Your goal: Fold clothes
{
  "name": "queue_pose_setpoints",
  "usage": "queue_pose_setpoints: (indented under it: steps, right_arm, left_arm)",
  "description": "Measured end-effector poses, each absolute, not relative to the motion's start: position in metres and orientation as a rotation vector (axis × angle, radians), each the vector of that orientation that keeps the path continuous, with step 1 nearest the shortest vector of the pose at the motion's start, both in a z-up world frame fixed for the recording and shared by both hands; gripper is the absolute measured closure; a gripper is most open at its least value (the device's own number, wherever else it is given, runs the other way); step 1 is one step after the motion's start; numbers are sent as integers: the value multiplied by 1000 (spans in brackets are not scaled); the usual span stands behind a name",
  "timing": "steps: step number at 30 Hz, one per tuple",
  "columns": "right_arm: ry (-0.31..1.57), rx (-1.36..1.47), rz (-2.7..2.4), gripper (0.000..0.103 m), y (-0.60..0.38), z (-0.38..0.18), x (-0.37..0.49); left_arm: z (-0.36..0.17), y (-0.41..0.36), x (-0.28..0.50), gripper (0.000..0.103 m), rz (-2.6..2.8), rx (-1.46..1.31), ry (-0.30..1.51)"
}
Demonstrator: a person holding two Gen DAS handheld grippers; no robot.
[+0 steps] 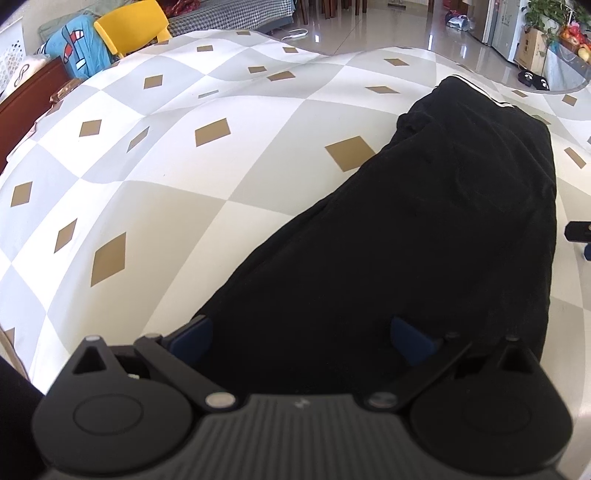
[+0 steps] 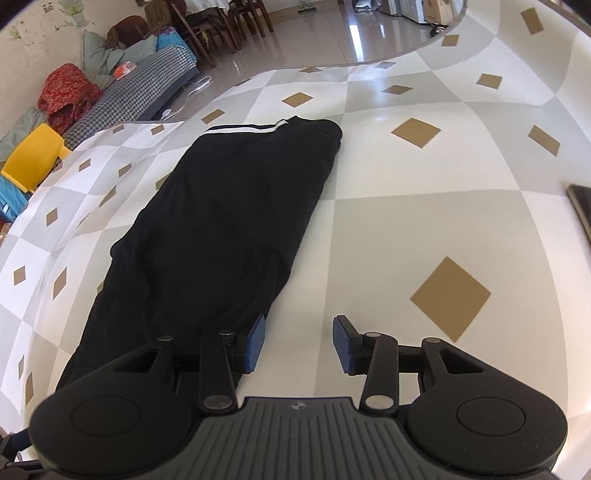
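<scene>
- One broad surface fills both views, covered by a cloth of white and grey checks with small tan diamonds.
- Black trousers lie flat and lengthwise on it, folded into one long narrow strip; the far end carries a white-striped band, and the near end reaches down to the two tools.
- In the left wrist view the same trousers run from the lower middle up to the right, the striped edge at the far end.
- Beyond the surface a yellow chair stands at the far left, with a sofa in a houndstooth cover and a shiny tiled floor behind.
- Left tool: its blue pads stand wide apart over the near end of the trousers, dark cloth filling the gap; whether they press on the cloth I cannot tell.
- Right tool: its jaws stand partly open with only bare cloth-covered surface between them; the left blue pad sits just beside the trousers' right edge, and nothing is gripped.
</scene>
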State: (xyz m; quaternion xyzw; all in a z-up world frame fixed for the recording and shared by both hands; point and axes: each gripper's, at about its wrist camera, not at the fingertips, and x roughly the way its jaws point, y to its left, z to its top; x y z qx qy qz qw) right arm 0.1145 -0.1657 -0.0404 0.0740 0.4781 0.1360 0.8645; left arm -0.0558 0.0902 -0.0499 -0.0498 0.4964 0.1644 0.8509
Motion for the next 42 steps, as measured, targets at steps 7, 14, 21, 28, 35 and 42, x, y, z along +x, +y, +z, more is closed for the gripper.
queue_pose_setpoints:
  steps: [7,14,21,28,35,42]
  right_arm:
    - [972,213,331,63,-180,-40,137]
    - [960,322,315,63,-187,-50,162]
    - [919,346,327,63,-182,-58,180]
    - [867,356,339,63,-176,-63,191]
    - [831,294,350,65,-165,-64,195]
    - [821,226,335,84,-154,-65,195]
  left_arm:
    - [-43,76,-55,0,283,-88,1004]
    - [-51,73,-48,0,276,-98,1005]
    - [-61,72,-41,0,268,-116,1022]
    - [-64,71,-38,0,271,-118,1017]
    - [-65,71,-37,0,271,-120,1014]
    - [-66,69,-35,0,274,-120,1011]
